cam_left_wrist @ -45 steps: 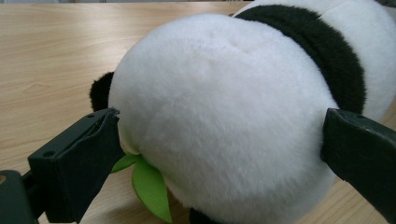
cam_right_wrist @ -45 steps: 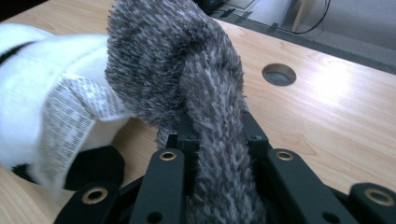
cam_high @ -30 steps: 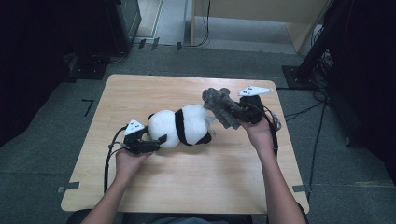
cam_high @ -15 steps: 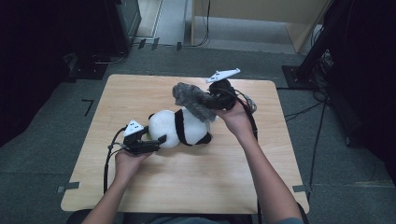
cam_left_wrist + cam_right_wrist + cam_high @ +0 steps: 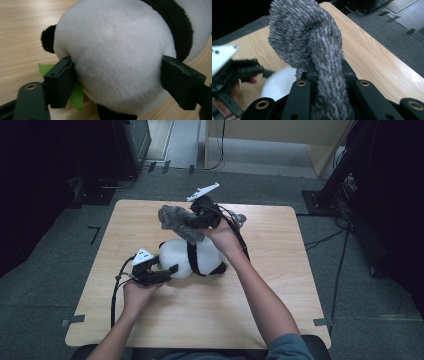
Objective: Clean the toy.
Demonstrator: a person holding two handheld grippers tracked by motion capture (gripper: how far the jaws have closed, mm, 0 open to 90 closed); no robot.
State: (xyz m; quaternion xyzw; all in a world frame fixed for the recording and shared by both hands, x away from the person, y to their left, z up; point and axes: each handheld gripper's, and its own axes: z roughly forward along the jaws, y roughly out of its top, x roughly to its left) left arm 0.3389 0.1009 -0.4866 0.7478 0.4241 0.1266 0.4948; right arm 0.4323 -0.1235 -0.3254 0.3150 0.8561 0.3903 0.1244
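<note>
Lying on its side near the middle of the light wooden table [image 5: 280,285], the round black-and-white plush panda toy [image 5: 192,257] is bracketed at its white head end by the left tool [image 5: 160,272]. In the left gripper view the two black jaws are seen spread wide, one pressed into the fur on each side of the white ball of the head [image 5: 117,62], so the toy is held and steadied rather than squeezed flat. A small green felt leaf [image 5: 76,93] is seen beneath the toy beside one jaw.

A shaggy grey strip of plush fabric [image 5: 177,220], possibly a scarf, is held up above the far end of the panda by the right tool [image 5: 197,220]. In the right gripper view the jaws are seen drawn close together, with the grey strip [image 5: 322,75] pinched between them and its free end curled over above.

Judged from how things lie, the work is at an early-to-middle stage: the panda is pinned in place and the grey strip is lifted clear of the table, but it is not yet laid on or wrapped round the toy. What is left appears to be bringing the strip down over the panda's body or neck, arranging it, and letting go. Whether the strip touches the toy's back at this moment cannot be told from the high view.
</note>
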